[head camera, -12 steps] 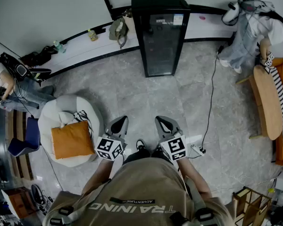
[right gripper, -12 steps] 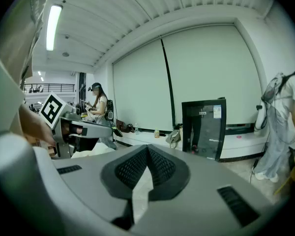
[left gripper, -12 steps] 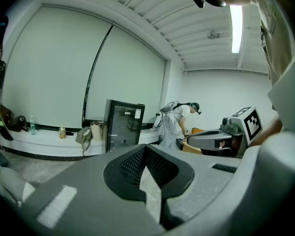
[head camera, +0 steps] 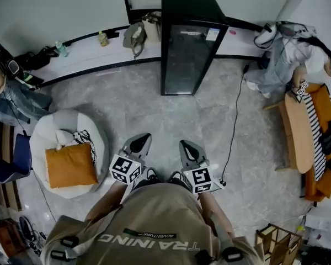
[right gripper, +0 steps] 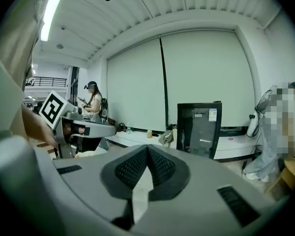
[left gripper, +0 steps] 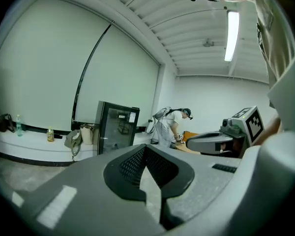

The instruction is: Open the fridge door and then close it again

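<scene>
Near the body, the left claw [head camera: 138, 143] and the right claw [head camera: 186, 148] are both pinched together on nothing. I judge this the approach. Open floor [head camera: 154, 106] lies ahead, with a beanbag [head camera: 49, 128] left and a cable [head camera: 235, 120] right. The fridge [head camera: 187, 48] stands far off by the wall, door shut; next comes walking up to it.

The sticker [head camera: 212, 34] on the fridge [head camera: 188, 54] is too small to read.

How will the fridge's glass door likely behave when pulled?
The fridge door is tall and glass-fronted: probably stiff and fairly heavy, swinging, not flexing. Narrow and standing on smooth floor tiles, it might shift under a hard pull.
</scene>
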A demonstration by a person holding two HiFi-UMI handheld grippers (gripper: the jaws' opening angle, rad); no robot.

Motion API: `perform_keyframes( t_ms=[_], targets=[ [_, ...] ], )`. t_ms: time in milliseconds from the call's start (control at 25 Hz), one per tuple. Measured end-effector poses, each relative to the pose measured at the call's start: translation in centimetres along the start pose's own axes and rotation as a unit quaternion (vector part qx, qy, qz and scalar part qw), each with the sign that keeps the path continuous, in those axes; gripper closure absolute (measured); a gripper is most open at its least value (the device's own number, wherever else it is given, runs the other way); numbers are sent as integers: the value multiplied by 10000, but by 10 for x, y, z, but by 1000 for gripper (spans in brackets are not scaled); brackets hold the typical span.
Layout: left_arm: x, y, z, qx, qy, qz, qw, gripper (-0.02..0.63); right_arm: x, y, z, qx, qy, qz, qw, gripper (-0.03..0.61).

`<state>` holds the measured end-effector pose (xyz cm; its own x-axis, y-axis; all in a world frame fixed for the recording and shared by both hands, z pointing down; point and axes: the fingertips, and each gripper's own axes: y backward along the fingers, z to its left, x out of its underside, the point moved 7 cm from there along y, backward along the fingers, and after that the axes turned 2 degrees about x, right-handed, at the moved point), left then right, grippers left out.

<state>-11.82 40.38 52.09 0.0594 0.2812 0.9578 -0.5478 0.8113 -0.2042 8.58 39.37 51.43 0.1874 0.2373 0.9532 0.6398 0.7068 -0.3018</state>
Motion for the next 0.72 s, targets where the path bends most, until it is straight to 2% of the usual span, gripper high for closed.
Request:
perform_keyframes(
  t_ms=[120,240,320,520,720],
  targets=[
    [1,1,16,9,-10,13,10000,614,-8,-14,1,125,-58,16,9999,583],
    [0,-1,28,13,178,-46,9998,614,-15,-22,6,182,-72,5,9998,583],
    [-3,-2,33,65,243,-93,9996,615,-20,-24,8,219,-256,-22,9994,583],
    [-12,-7,54,148,29,-97,9998,614,-23,-37,4,485,-153,-8,9987,583],
    [-6,-13,67,39,114,-16,9999,614,-18,-51,-5,592,-294,18,9978,583]
  ],
)
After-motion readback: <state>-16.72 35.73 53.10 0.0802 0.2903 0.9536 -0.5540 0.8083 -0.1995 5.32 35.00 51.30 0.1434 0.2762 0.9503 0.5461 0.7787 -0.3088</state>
